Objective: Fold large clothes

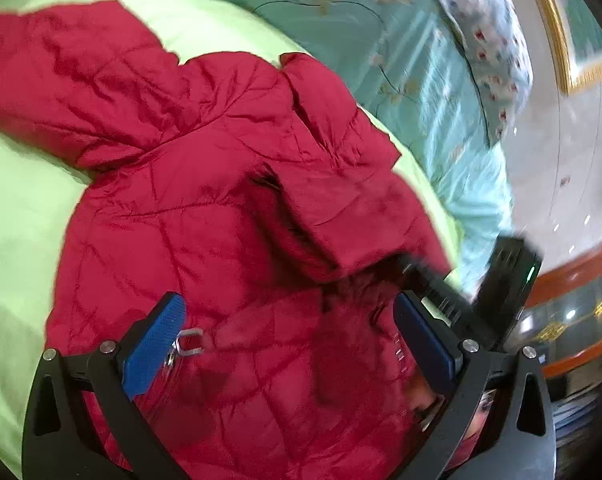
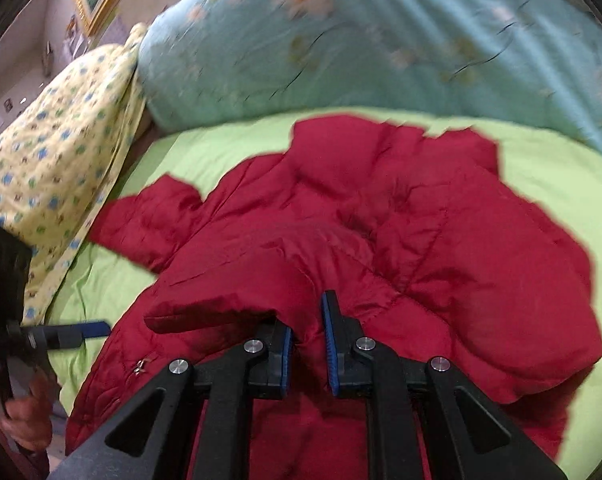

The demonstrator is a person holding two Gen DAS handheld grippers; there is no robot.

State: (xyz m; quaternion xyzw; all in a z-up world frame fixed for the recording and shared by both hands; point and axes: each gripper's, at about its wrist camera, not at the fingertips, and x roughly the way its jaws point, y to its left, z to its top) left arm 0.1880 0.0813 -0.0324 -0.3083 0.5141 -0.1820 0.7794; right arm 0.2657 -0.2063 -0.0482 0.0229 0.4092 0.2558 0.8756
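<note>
Bed with a lime-green sheet (image 2: pixel 541 168); a teal floral quilt (image 2: pixel 381 40) is bunched along its far side and a yellow dotted pillow (image 2: pixel 53 148) sits at one end.

Red quilted puffer jacket (image 2: pixel 441 240) lies spread on the sheet, one sleeve flung outward. Judged light, soft and springy; the slick shell will likely slide and puff back open after a fold. Best grips: hem, cuff or a seam ridge, pinching through both layers.

Right gripper (image 2: pixel 307 340): fingers narrow, clamped on a raised fold of jacket fabric.

Left gripper (image 1: pixel 289 344): fingers wide apart over the jacket, holding nothing; a small metal zipper pull (image 1: pixel 189 342) lies just beside one pad.
</note>
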